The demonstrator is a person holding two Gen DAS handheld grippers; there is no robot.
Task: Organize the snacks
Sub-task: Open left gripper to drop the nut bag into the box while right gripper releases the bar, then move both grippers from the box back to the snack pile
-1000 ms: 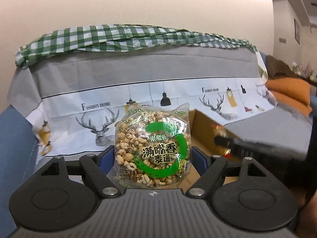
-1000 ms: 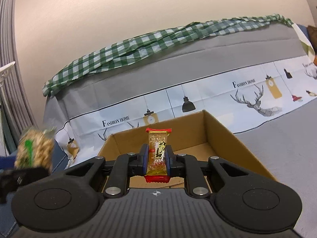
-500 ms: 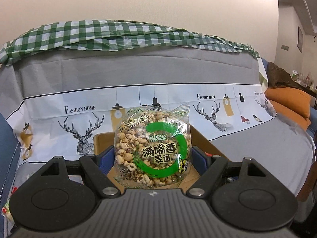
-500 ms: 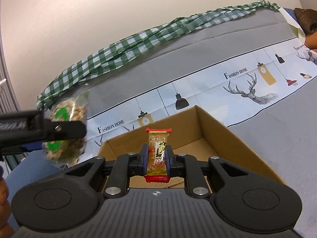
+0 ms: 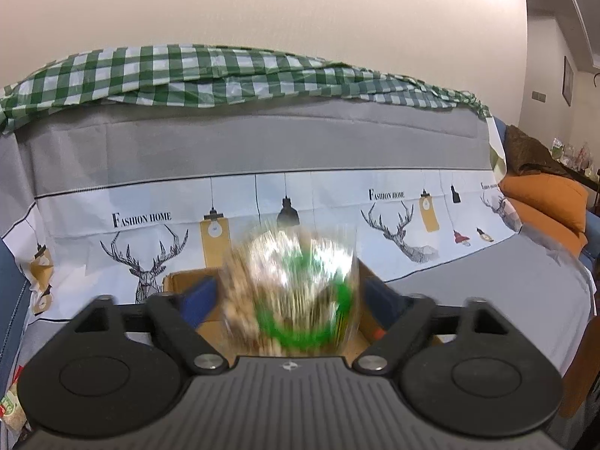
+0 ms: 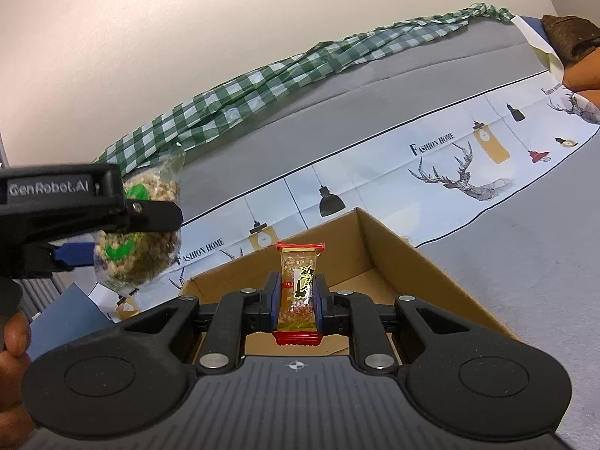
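Observation:
In the left wrist view my left gripper (image 5: 288, 296) has its blue pads spread wide, and the clear bag of puffed grain with a green ring (image 5: 290, 292) is a motion blur between them, tipping down over the cardboard box (image 5: 187, 279). In the right wrist view the same bag (image 6: 138, 232) hangs by the left gripper's fingers (image 6: 150, 213), above and left of the box (image 6: 393, 255). My right gripper (image 6: 298, 296) is shut on a small gold snack bar with red ends (image 6: 299, 292), held upright over the box's near edge.
The box sits on a sofa seat covered by a grey and white deer-print cloth (image 5: 412, 225). A green checked cloth (image 5: 225, 75) lies along the sofa back. Orange cushions (image 5: 543, 202) are at the far right. Snack packets (image 5: 9, 408) lie at the lower left edge.
The left gripper's pads have opened and the grain bag, sharp and held before, is now blurred and tilting downward. The left gripper has moved closer to the box. The right gripper still holds its bar.

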